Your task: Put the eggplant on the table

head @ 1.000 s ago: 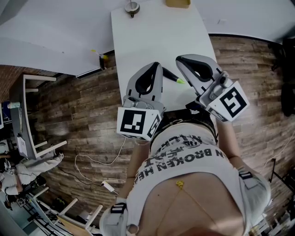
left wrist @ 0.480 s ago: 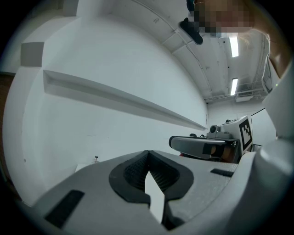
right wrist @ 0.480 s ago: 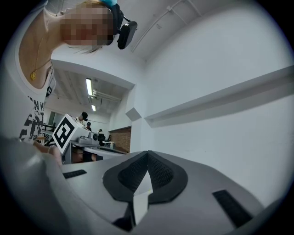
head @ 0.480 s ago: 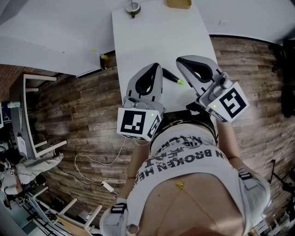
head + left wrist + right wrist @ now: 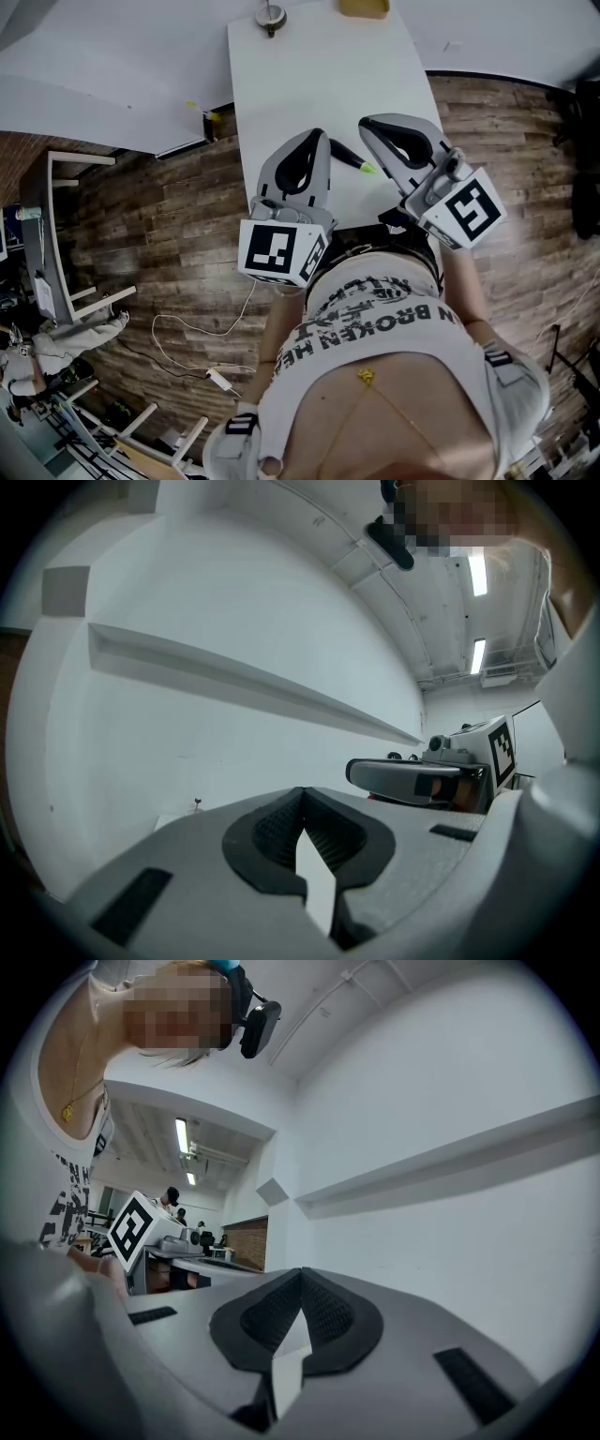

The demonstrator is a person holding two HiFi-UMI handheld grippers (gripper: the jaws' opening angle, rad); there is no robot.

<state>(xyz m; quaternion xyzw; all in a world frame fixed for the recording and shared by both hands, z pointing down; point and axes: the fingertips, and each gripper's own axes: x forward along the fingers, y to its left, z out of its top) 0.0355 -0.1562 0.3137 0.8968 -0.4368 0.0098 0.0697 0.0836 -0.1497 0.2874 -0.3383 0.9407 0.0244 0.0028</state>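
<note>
A wood-plank floor (image 5: 159, 216) at left carries pale chair frames (image 5: 75, 234) and a thin white cable (image 5: 187, 333) that loops toward the person (image 5: 394, 375). The person stands at the near end of a long white table (image 5: 309, 75).

The left gripper (image 5: 319, 134) is held level over the table's near end, its marker cube (image 5: 281, 251) close to the person's body. Its own view shows the jaws closed tip to tip with nothing between them, only white showing through the slot below the tips.

Just right of it, between the two grippers, the eggplant (image 5: 343, 151) lies on the table. It is a dark, slim body with its green stem end pointing near and right. The grippers above cover parts of it, and whether either one touches it cannot be told.

The right gripper (image 5: 366, 122) is also held level, beside the left one and angled a little toward it. Its jaws are likewise pressed together and empty. Each gripper's view catches the other's cube off to the side.

At the table's far end stand a small round metal thing (image 5: 268, 14) on the left and a yellow-brown thing (image 5: 362, 7) on the right, cut off by the frame edge. Both are well apart from the eggplant.
</note>
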